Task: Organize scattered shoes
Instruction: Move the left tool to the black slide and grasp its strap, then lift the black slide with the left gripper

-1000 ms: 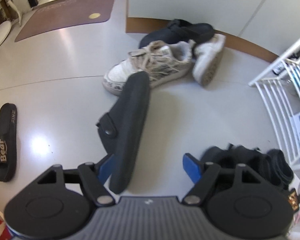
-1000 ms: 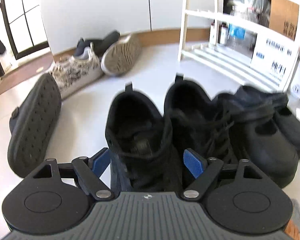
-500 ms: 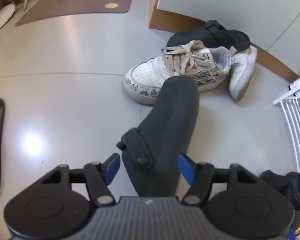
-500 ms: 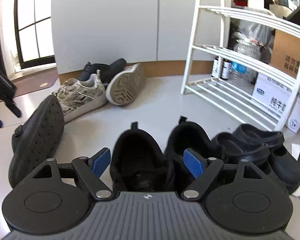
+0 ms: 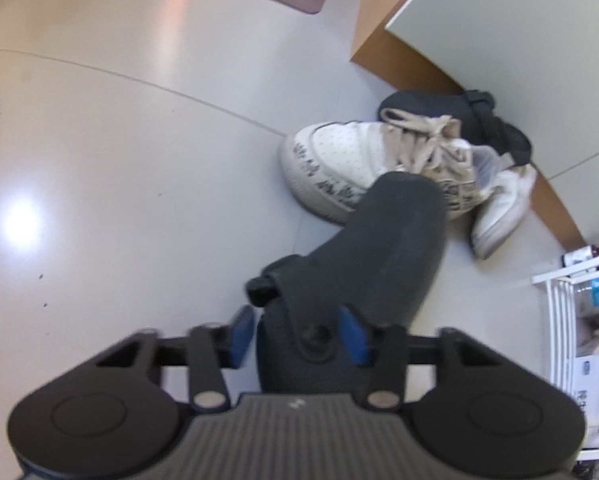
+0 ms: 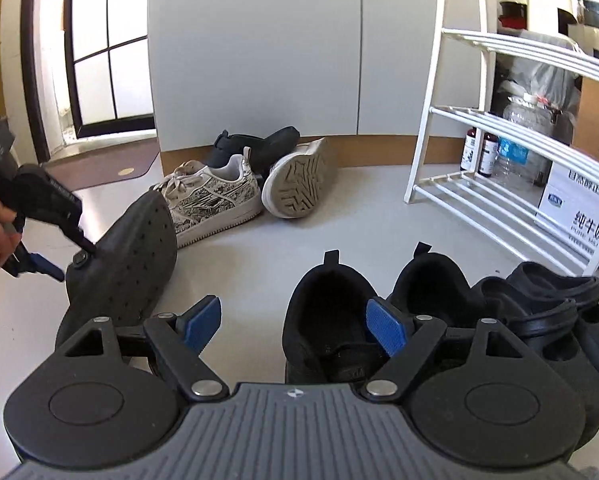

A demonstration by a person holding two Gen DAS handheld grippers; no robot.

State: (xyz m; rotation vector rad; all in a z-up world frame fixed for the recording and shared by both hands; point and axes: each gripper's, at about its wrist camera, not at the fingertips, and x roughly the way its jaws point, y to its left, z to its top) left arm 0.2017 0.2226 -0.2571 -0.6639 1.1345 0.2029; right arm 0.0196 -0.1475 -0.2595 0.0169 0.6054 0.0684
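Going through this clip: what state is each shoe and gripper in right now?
grey clog: lying on its side.
left gripper: jaws just closing around the grey clog, not yet clamped.
right gripper: open, empty.
printed sneaker: upright.
white sneaker: tipped, sole showing.
black sneakers: upright, side by side.

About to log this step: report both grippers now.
Left gripper: jaws just closing around the dark clog's heel; contact unclear.
Right gripper: open, holding nothing.
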